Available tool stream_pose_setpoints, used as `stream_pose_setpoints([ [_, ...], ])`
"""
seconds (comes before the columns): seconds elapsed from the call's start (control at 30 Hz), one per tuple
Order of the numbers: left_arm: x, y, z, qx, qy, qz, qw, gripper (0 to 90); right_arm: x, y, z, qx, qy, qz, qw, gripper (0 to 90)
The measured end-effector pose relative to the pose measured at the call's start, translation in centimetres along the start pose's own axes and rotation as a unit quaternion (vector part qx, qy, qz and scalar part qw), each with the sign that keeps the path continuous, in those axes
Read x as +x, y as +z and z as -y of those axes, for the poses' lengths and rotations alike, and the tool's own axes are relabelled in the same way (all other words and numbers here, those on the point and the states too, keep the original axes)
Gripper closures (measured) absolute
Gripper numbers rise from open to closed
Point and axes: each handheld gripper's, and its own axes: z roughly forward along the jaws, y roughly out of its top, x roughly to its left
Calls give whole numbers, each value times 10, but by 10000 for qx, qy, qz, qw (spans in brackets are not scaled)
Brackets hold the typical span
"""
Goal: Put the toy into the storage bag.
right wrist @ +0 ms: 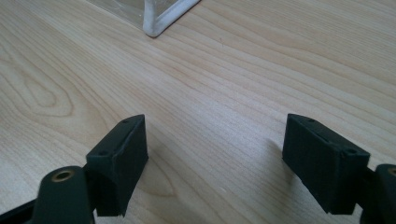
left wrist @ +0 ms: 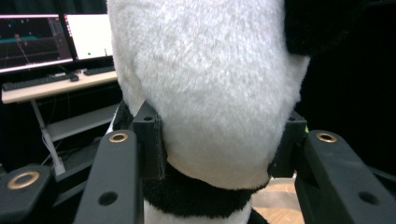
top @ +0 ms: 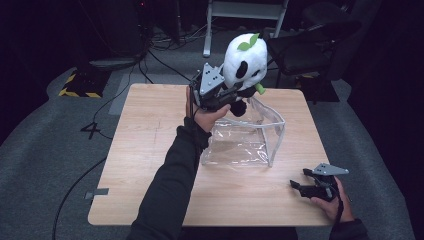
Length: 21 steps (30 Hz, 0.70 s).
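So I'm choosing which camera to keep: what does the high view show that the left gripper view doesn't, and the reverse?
High view alone: the clear pouch standing open on the wooden table, and the right tool resting open near the table's corner. Left gripper view alone: the pads pressing into the plush's white fur, plus monitors on a desk behind. Both share the panda plush clamped in the left tool above the pouch.

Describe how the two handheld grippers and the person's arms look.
Both grippers, left and right, are black with a grey three-cornered plate on top. Their fingers are blocky black pads on arms with brass-ringed holes. The left sleeve is long and dark, with a dark strap at the wrist; the right sleeve is dark too.
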Motion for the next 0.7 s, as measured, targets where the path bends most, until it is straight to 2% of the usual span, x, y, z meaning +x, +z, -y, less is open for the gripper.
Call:
stream_pose_setpoints([
  [0.13,-2,-2,9,38,-70,45,10000,505,0,0,0,0,-14,-5,10000,223],
  [0.27,0,-3,18,119,-143,-37,9998,504,0,0,0,0,-17,-4,10000,223],
  [0.5,5,-5,27,115,-295,53,9995,488,0,0,0,0,-14,-4,10000,223],
  [0.7,1,-4,25,117,-217,73,9997,487,0,0,0,0,-16,-3,10000,224],
])
